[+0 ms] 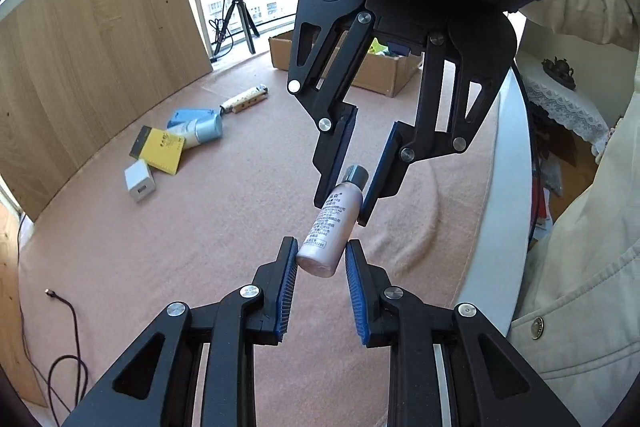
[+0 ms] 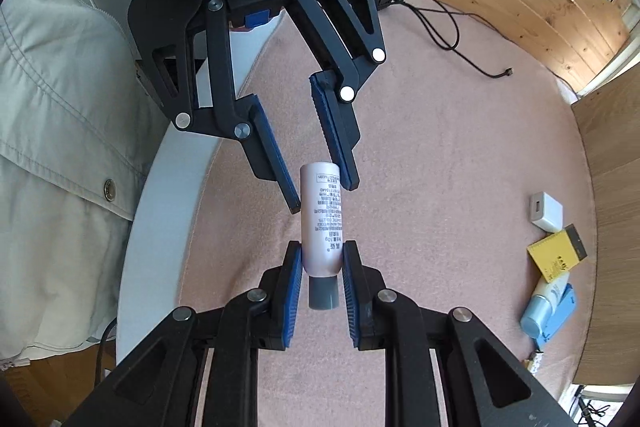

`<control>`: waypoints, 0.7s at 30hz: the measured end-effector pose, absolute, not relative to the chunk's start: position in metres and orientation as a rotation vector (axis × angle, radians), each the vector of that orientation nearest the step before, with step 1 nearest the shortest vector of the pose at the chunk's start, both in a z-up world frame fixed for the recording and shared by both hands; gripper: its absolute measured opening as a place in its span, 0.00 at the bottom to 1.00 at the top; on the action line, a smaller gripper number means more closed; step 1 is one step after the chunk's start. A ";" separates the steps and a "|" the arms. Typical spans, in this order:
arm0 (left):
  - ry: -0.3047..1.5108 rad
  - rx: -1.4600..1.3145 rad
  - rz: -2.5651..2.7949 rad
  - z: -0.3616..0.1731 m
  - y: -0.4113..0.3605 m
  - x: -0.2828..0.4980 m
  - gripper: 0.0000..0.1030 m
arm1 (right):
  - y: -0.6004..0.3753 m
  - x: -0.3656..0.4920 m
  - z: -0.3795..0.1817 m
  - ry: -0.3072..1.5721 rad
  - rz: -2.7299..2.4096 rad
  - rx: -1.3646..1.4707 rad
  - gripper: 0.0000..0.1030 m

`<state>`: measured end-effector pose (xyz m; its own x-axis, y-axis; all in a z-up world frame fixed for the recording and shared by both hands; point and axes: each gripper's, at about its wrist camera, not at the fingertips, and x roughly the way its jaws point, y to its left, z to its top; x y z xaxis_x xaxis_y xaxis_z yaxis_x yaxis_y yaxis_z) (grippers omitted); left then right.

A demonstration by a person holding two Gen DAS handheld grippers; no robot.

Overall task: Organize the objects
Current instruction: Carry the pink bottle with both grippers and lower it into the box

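Above the pink cloth: I hold one small pink bottle (image 1: 320, 227) in mid-air between both grippers, clear of the tabletop.
Left gripper (image 1: 320, 255): at 6 o'clock in its own view, my blue pads press the bottle's flat base end.
Right gripper (image 2: 320, 267): at 6 o'clock in its own view, its pads pinch the bottle's shoulder, just above the grey cap (image 2: 323, 293).
Bottle: it bridges the two sets of fingers, base toward the left, cap toward the right, tilted.
Step in hand: by my reading, a hand-over or a two-handed carry of the bottle, raised off the cloth (image 1: 200, 227).
Next move: I judge one gripper must let go while the other keeps firm hold, then carries the bottle to its place.
Farther off, 10 o'clock in the left view: a yellow notepad (image 1: 165, 151), a white charger (image 1: 139, 180), a blue-capped tube (image 1: 202, 131) and a lighter (image 1: 244, 99) lie grouped.
Far edge, 12 o'clock: a cardboard box (image 1: 380, 75), partly hidden.
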<state>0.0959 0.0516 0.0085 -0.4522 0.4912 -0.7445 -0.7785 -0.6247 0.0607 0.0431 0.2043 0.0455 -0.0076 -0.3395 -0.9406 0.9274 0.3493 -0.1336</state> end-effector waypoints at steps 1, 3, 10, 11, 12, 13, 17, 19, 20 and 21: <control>0.518 -0.903 2.119 0.013 0.054 0.094 0.26 | 0.207 0.043 0.052 1.168 -1.131 0.638 0.17; 0.530 -0.897 2.131 0.020 0.061 0.090 0.26 | 0.214 0.045 0.060 1.179 -1.144 0.609 0.17; 0.607 -0.879 2.127 0.040 0.094 0.080 0.26 | 0.218 0.048 0.069 1.192 -1.181 0.553 0.17; 0.615 -0.875 2.124 0.042 0.101 0.077 0.26 | 0.222 0.045 0.071 1.189 -1.189 0.549 0.17; 0.622 -0.871 2.120 0.044 0.107 0.075 0.26 | 0.226 0.044 0.073 1.189 -1.197 0.546 0.17; 0.630 -0.866 2.116 0.046 0.114 0.073 0.26 | 0.232 0.043 0.074 1.189 -1.206 0.544 0.17; 0.660 -0.846 2.092 0.053 0.146 0.062 0.26 | 0.267 0.033 0.080 1.188 -1.249 0.544 0.17; 0.673 -0.838 2.076 0.055 0.164 0.056 0.26 | 0.280 0.026 0.080 1.184 -1.277 0.546 0.17; 0.681 -0.832 2.069 0.056 0.174 0.053 0.26 | 0.289 0.024 0.081 1.182 -1.293 0.546 0.17; 0.689 -0.827 2.061 0.058 0.184 0.050 0.26 | 0.298 0.021 0.083 1.178 -1.309 0.547 0.17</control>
<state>0.0498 0.1836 0.0575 -0.4713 0.4685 -0.7472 -0.8237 -0.5367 0.1830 0.0213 0.2975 0.0825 -0.1582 -0.4430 -0.8825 0.9241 0.2483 -0.2904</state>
